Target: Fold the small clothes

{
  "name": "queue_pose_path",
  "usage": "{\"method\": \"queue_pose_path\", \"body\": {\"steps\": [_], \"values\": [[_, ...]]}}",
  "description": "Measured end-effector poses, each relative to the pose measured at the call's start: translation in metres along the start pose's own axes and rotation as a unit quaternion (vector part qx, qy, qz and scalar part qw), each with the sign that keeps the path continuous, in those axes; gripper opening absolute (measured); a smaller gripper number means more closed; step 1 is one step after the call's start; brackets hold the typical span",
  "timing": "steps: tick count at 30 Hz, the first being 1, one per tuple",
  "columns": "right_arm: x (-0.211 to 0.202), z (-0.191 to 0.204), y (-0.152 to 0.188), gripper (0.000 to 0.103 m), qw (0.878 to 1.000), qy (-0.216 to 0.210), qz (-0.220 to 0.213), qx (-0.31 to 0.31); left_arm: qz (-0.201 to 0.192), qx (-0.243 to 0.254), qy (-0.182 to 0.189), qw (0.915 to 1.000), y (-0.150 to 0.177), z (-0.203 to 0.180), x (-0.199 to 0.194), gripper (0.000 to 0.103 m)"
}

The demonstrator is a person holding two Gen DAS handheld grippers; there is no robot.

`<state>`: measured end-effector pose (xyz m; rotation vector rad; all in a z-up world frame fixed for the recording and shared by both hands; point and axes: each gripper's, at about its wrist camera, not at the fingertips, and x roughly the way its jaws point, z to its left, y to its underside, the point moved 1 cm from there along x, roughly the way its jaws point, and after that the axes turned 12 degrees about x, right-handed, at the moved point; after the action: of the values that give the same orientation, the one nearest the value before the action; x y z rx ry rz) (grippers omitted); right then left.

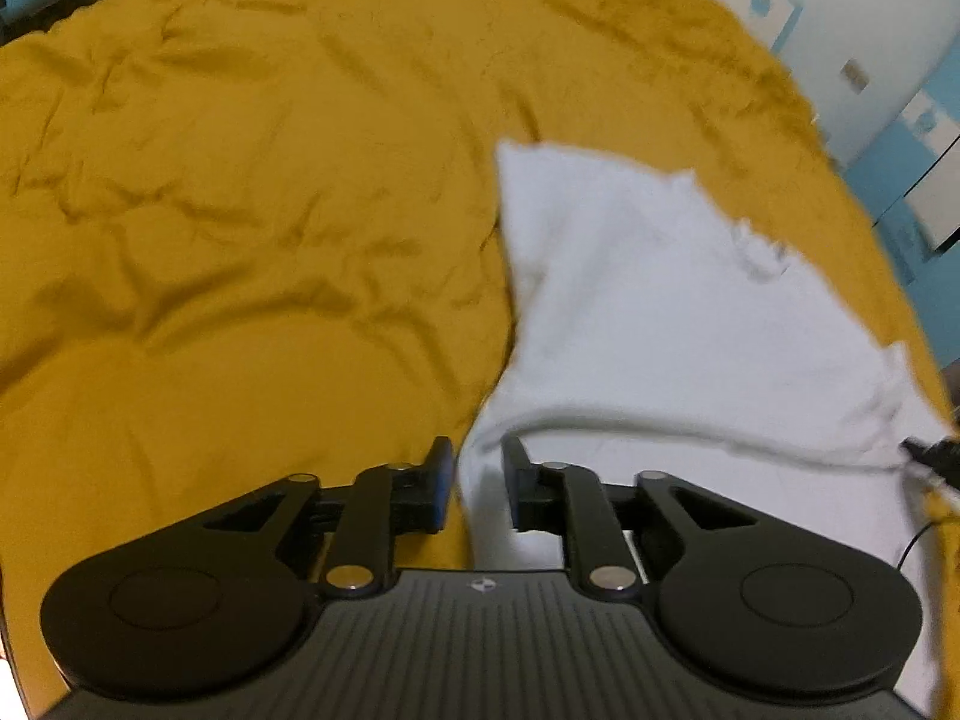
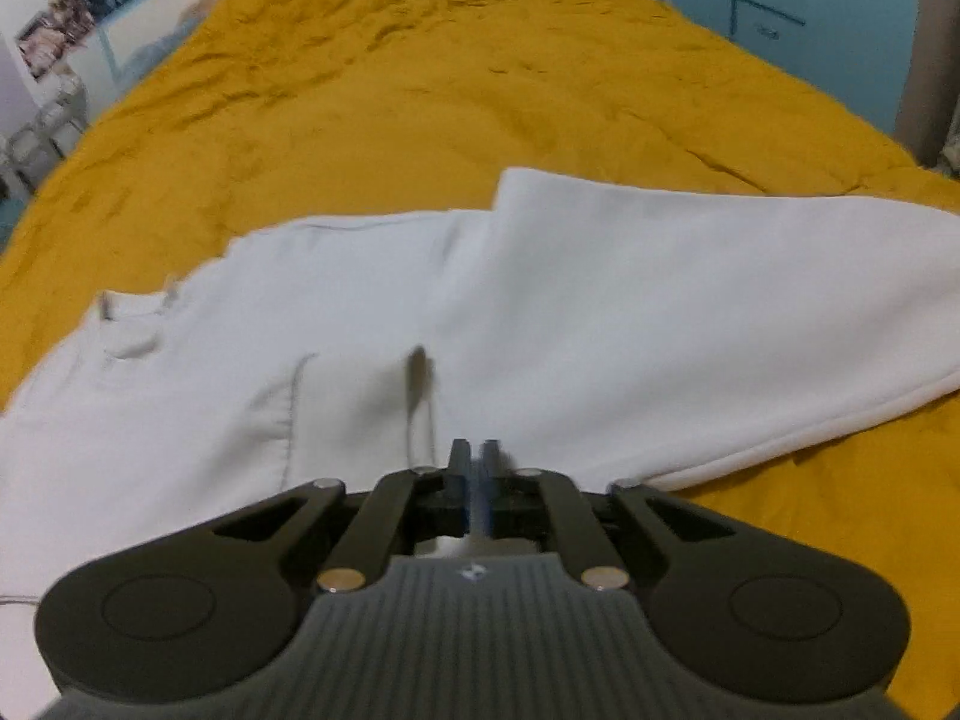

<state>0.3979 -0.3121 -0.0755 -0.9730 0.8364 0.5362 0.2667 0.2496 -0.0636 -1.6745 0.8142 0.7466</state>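
A white garment lies partly folded on the mustard-yellow bedspread. In the left wrist view my left gripper has its jaws apart, with the garment's near edge between and below them; I cannot tell whether the pads touch it. In the right wrist view the same white garment spreads across the bed, its collar at the left and one flap folded over at the right. My right gripper is shut, pinching a fold of the white cloth at its near edge. The right gripper's tip shows at the left view's right edge.
The yellow bedspread covers the whole bed, wrinkled. Blue cabinets stand beyond the bed's right side. A white wall with pictures is at the far left. Blue-and-white furniture stands past the bed's edge.
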Motion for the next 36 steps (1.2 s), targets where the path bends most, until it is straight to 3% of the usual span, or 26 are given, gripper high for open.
{"method": "queue_pose_path", "body": {"steps": [2, 4, 7, 15, 16, 17, 18, 20, 22, 26, 30, 33, 36], "values": [[-0.007, 0.000, -0.001, 0.008, 0.999, -0.034, 0.009, 0.002, -0.029, -0.014, 0.009, 0.9994, -0.010, 0.005, -0.005, 0.043], [-0.012, 0.003, -0.002, 0.030, 0.998, -0.056, 0.009, 0.003, -0.047, -0.040, 0.017, 0.9979, -0.021, 0.012, -0.002, 0.045], [-0.007, 0.006, -0.004, 0.030, 0.996, -0.081, 0.017, 0.025, -0.061, -0.086, 0.044, 0.9935, -0.039, 0.026, 0.016, 0.049], [0.017, 0.007, 0.003, 0.031, 0.995, -0.083, 0.042, 0.040, -0.044, -0.178, 0.090, 0.9790, -0.069, 0.052, 0.091, 0.050], [0.019, 0.008, 0.004, 0.027, 0.995, -0.082, 0.040, 0.035, -0.045, -0.187, 0.094, 0.9768, -0.071, 0.053, 0.098, 0.050], [0.022, 0.009, 0.006, 0.020, 0.996, -0.078, 0.037, 0.031, -0.046, -0.192, 0.103, 0.9749, -0.073, 0.052, 0.105, 0.048], [0.020, 0.008, 0.008, 0.005, 0.996, -0.076, 0.034, 0.025, -0.045, -0.195, 0.111, 0.9735, -0.073, 0.050, 0.111, 0.045], [0.018, 0.009, 0.010, 0.001, 0.997, -0.075, 0.024, 0.016, -0.050, -0.187, 0.119, 0.9739, -0.076, 0.044, 0.118, 0.012], [0.010, 0.008, 0.010, 0.000, 0.997, -0.081, 0.010, 0.010, -0.070, -0.164, 0.099, 0.9790, -0.077, 0.038, 0.112, 0.004], [-0.018, 0.006, 0.003, 0.000, 0.993, -0.111, -0.024, 0.015, -0.125, -0.128, 0.080, 0.9806, -0.082, 0.031, 0.082, 0.004], [-0.018, 0.005, 0.004, 0.000, 0.996, -0.089, -0.019, -0.001, -0.107, -0.035, 0.005, 0.9936, -0.085, 0.008, 0.087, 0.004], [0.005, -0.001, 0.015, 0.000, 0.998, -0.065, 0.011, 0.006, -0.071, -0.026, -0.026, 0.9968, -0.084, 0.002, 0.106, 0.004], [0.011, -0.007, 0.020, 0.000, 0.998, -0.065, 0.017, 0.021, -0.068, -0.025, -0.045, 0.9964, -0.081, 0.002, 0.102, 0.006]]}}
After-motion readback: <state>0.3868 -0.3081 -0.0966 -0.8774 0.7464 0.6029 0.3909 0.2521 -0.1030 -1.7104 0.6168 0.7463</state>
